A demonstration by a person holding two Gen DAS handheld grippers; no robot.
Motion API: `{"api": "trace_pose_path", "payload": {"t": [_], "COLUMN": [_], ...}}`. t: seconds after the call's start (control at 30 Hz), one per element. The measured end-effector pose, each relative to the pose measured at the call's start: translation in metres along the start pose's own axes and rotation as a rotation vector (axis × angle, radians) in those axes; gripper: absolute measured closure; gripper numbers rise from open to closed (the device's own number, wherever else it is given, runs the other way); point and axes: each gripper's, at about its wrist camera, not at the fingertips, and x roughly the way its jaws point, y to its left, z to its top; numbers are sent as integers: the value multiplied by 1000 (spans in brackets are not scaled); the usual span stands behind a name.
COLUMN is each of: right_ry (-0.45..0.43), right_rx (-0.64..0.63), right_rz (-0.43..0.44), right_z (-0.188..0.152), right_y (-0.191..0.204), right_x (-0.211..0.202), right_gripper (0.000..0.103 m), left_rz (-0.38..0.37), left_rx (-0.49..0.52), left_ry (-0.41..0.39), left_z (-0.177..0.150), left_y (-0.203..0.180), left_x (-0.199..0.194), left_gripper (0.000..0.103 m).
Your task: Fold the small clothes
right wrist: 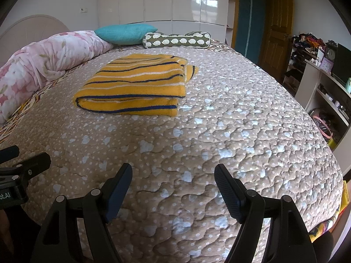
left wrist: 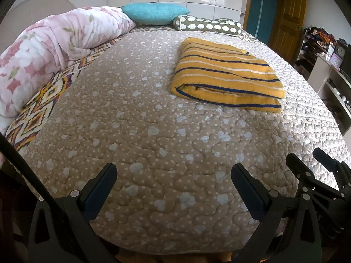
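Left tool [left wrist: 173, 183]: spread wide — nothing held, near the bed's [left wrist: 153, 135] foot edge.
Right tool [right wrist: 173, 184]: spread too, empty.
Striped garment [right wrist: 133, 87]: lay folded mid-bed — well apart from both tools.

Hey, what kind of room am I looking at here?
Almost certainly a home bedroom. A bed with a quilted spotted bedspread fills the view, with a teal pillow and a rolled floral duvet along its far and left sides, and glossy white wardrobe doors behind. A folded yellow striped garment lies on the bed.
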Motion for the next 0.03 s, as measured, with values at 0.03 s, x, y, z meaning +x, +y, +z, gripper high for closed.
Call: {"api": "trace_pose_path", "payload": {"t": [0.03], "right_ry": [-2], "right_rx": [0], "right_rz": [3], "right_z": [0], "right_y": [1], "right_x": [-1], "right_gripper": [21], "left_rz": [1], "left_rx": [1], "left_ry": [-1], "left_z": [1], "left_y": [0], "left_x": [0], "left_gripper": [0]}}
